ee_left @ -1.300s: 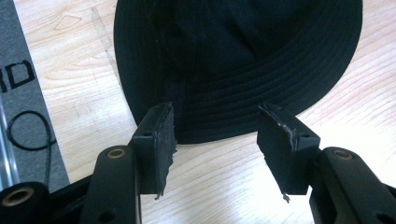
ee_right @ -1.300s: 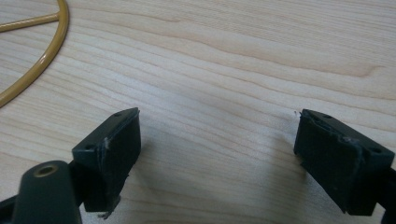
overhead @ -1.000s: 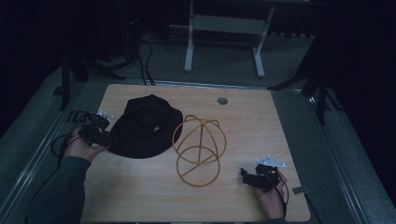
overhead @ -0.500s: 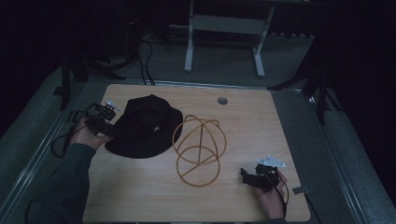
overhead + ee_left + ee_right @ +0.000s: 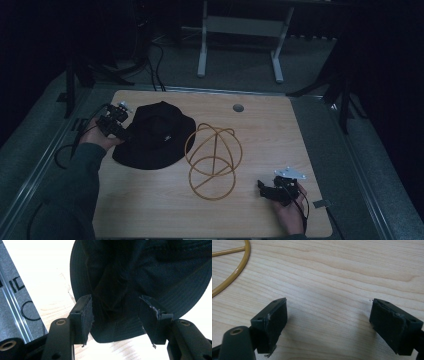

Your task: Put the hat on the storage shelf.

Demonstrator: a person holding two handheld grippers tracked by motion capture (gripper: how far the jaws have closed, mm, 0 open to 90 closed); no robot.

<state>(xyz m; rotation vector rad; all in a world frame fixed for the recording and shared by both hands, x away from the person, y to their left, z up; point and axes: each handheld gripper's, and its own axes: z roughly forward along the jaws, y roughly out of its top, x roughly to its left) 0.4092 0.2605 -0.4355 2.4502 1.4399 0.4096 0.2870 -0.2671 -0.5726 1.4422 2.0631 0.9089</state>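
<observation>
A light wooden table stands on grey carpet in a dim room. A small round grey grommet is set into the table near its far edge. Beyond that edge stands a pale metal frame on two legs, with dark cables trailing over the floor to its left. Black stand legs rise off the table's far right corner. A small grey tab lies just off the table's near right corner. A metal rail runs along its left side.
</observation>
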